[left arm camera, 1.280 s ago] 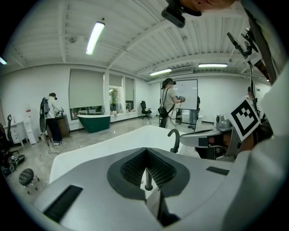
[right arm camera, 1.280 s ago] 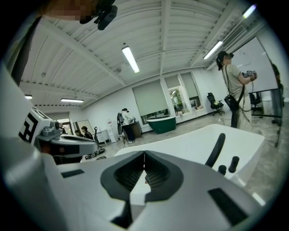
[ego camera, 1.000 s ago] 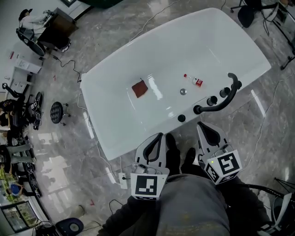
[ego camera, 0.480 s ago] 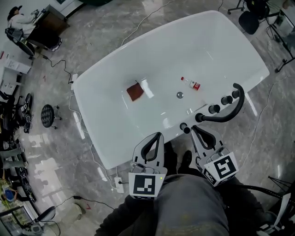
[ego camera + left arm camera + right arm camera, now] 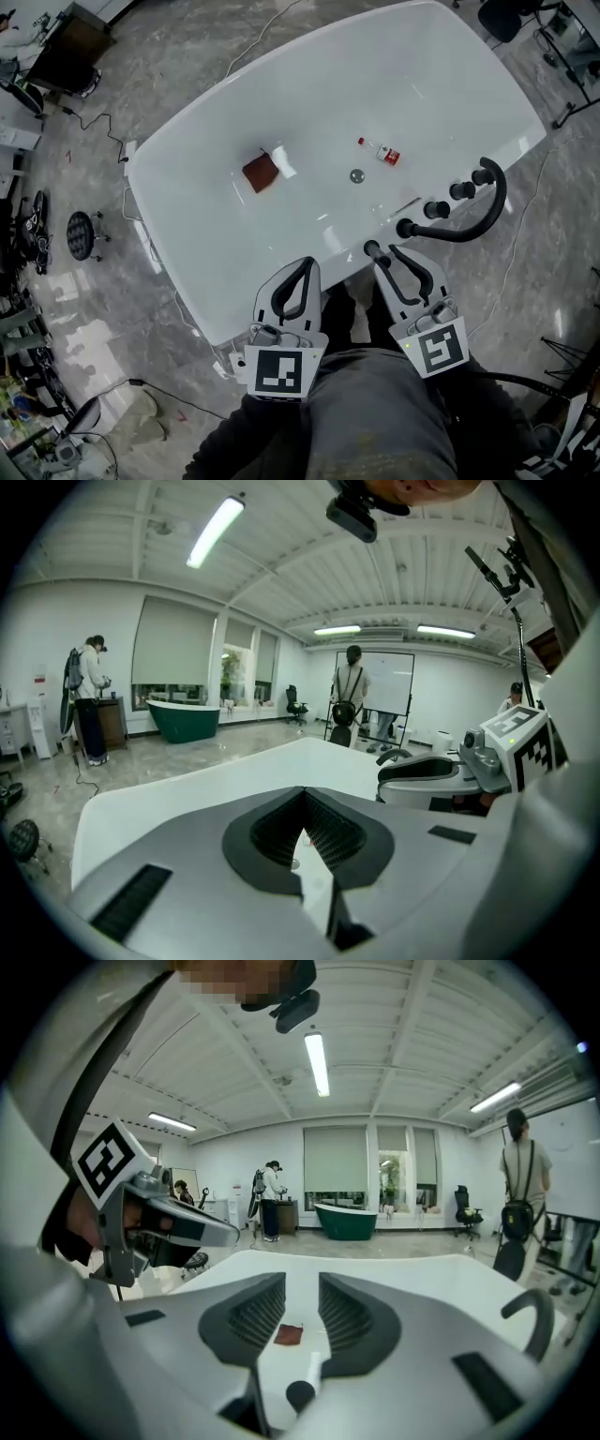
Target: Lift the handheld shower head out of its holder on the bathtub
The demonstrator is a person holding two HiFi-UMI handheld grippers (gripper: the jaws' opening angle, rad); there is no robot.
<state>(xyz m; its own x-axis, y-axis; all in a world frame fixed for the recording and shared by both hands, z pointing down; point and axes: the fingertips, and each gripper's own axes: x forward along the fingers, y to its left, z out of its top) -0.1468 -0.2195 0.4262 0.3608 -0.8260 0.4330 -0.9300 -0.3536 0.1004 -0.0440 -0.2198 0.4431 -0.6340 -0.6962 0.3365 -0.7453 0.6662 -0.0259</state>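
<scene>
The black handheld shower head [image 5: 473,225] curves along the white bathtub's near right rim [image 5: 525,150], beside two black knobs [image 5: 448,200]; in the right gripper view it is the dark curve [image 5: 532,1320] at the right. My right gripper [image 5: 390,253] is at the rim, left of the shower head's near end and apart from it. Its jaws are opening with nothing between them [image 5: 302,1284]. A third black knob [image 5: 371,248] lies just off its tips and shows low in the gap [image 5: 300,1396]. My left gripper [image 5: 306,266] hovers over the near rim, shut and empty [image 5: 302,803].
In the tub lie a red-brown square pad [image 5: 260,172], a small bottle with a red label [image 5: 380,152] and the round drain [image 5: 356,175]. Cables run over the marble floor around the tub. Office chairs and desks stand at the edges, with people far off.
Both grippers have moved forward to the tub's near rim. The right gripper's jaws, shut before, now stand apart. The left gripper stays shut.
</scene>
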